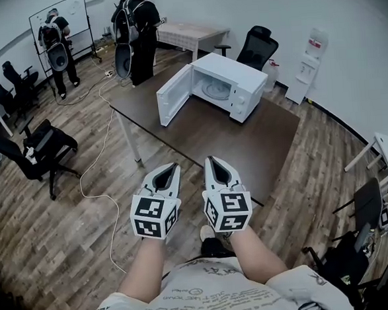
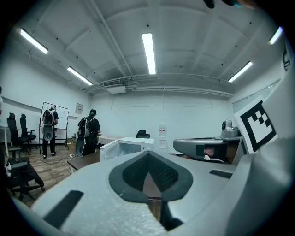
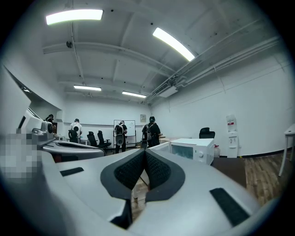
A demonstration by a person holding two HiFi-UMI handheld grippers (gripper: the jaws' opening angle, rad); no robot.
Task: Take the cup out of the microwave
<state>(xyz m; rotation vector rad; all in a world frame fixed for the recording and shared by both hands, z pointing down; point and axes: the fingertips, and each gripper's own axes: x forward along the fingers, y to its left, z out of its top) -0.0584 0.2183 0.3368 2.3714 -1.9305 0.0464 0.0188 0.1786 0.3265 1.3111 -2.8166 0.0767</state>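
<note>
A white microwave (image 1: 232,82) stands on the dark table (image 1: 246,147) with its door (image 1: 173,96) swung open to the left. Inside it I make out only the round turntable (image 1: 214,88); no cup shows. Both grippers are held side by side before the table's near edge, pointing level toward the microwave and well short of it. My left gripper (image 1: 171,166) is shut with nothing in it, and so is my right gripper (image 1: 209,160). The left gripper view has the microwave (image 2: 126,146) far beyond its tips (image 2: 148,153). The right gripper view shows the microwave (image 3: 193,150) beyond its closed tips (image 3: 144,152).
Two people with backpacks (image 1: 135,29) stand past the table near a whiteboard (image 1: 58,18). Black office chairs (image 1: 38,152) sit at the left, another (image 1: 259,47) behind the microwave. A white cable (image 1: 104,190) runs over the wood floor. A water dispenser (image 1: 307,67) stands at the right wall.
</note>
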